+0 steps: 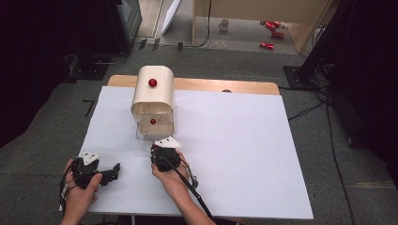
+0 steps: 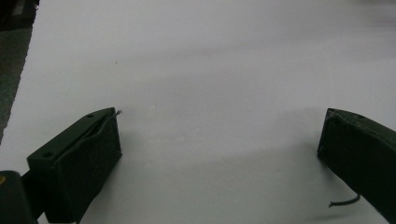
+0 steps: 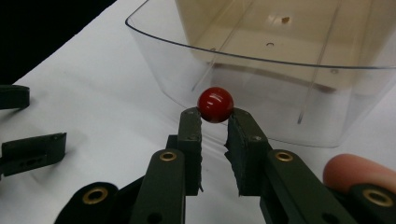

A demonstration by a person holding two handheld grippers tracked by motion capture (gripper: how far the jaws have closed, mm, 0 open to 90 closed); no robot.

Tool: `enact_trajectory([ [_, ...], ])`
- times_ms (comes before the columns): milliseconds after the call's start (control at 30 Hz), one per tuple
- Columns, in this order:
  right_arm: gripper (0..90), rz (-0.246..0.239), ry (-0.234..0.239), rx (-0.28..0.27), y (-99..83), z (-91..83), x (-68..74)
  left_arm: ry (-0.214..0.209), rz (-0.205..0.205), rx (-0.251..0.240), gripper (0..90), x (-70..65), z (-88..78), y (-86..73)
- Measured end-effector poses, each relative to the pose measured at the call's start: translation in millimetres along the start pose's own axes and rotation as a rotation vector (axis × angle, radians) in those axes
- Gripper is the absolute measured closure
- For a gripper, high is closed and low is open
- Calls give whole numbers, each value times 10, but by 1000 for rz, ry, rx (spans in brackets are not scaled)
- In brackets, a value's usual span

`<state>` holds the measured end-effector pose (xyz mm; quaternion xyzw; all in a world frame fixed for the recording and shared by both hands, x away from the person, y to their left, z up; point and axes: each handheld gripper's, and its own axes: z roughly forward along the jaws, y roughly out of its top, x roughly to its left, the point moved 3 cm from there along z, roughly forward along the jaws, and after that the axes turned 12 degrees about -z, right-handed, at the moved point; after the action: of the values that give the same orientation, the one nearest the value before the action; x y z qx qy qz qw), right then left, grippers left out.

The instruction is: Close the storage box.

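Right claw (image 3: 215, 122) clamped on red knob (image 3: 215, 104), drawer (image 3: 261, 60) axis pointing away; left claw (image 2: 219, 144) apart.

A glossy red knob (image 3: 215, 104), a clear plastic drawer (image 3: 261, 100), black tongs (image 3: 214, 122), a white table (image 1: 234, 136).

Clear drawer (image 3: 280, 93) blocking ahead of right tool (image 3: 215, 122), open sheet (image 1: 234, 140) rightward

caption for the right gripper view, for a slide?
Right gripper pinching the small red knob on a clear plastic drawer, white table below.
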<state>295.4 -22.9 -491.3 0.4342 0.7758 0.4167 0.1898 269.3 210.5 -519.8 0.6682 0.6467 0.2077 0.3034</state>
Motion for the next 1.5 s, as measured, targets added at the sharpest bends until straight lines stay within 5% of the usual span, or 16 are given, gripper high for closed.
enact_trajectory([
  [700, 771, -15, -37, -6, 173, 229, -188, -1, -1, -1, 0, -1, 0, -1],
  [1200, 760, 4, 4, 1, 219, 283, -270, -1, -1, 0, 0, -1, 0, -1],
  [1367, 531, -20, 54, -10, 195, 240, -248, 0, -1, 0, 0, 0, 0, -1],
  [1500, 215, -38, 76, -7, 162, 180, -242, 0, 0, 0, 0, 1, 0, 0],
])
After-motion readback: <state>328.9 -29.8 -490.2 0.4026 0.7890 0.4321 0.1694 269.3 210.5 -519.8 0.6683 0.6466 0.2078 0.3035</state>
